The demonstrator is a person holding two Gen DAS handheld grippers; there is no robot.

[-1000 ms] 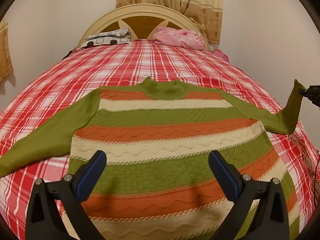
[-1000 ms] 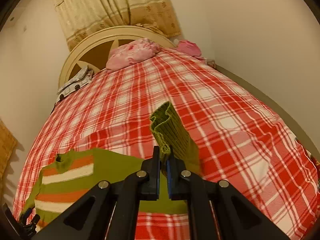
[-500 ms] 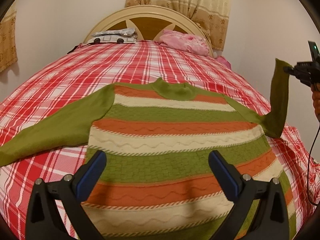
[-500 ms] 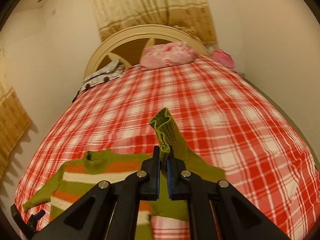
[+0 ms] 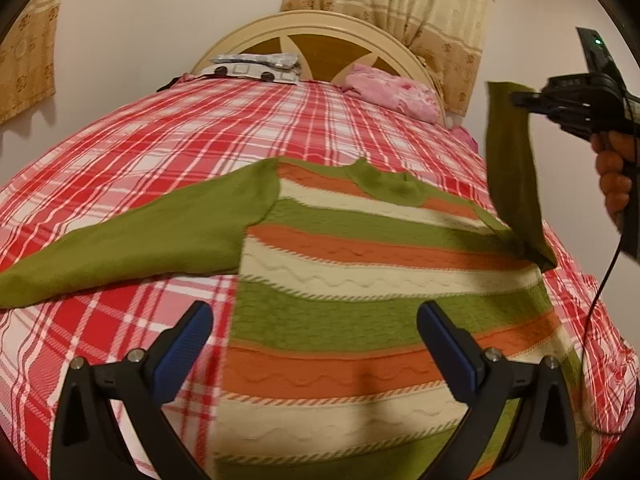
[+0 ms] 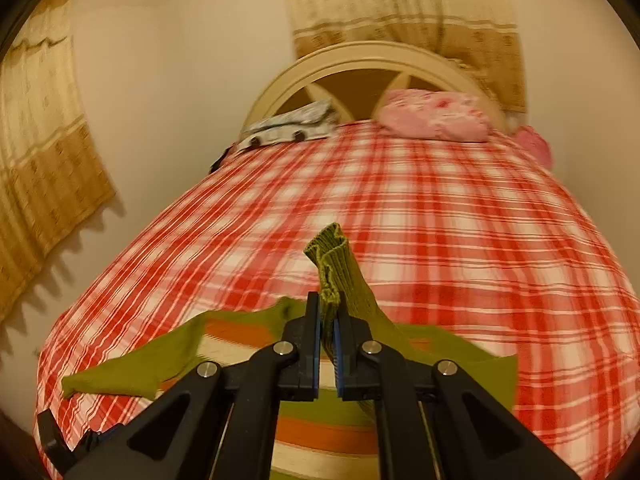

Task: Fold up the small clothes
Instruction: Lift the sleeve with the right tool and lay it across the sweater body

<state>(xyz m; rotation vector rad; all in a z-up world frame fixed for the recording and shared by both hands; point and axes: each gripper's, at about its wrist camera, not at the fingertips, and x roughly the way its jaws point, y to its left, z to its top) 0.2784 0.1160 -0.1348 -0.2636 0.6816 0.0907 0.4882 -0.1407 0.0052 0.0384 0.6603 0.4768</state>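
Sweater sleeve lifted; body flat on bed.

I hold the right gripper (image 6: 328,320) with jaws clenched on the cuff (image 6: 334,264) of the sweater (image 5: 360,300), raising that sleeve (image 5: 512,168) above the bed (image 5: 160,140). My left gripper (image 5: 312,344) hovers over the sweater's lower part near the bed's foot edge, jaws spread wide, grasping nothing. The other sleeve lies flat toward the bed's left edge.

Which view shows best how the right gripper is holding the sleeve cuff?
The right wrist view: the right gripper is shut on the ribbed sleeve cuff, which sticks out past the pads. The left wrist view shows that gripper only small at the frame edge, with the sleeve hanging from it above the sweater.
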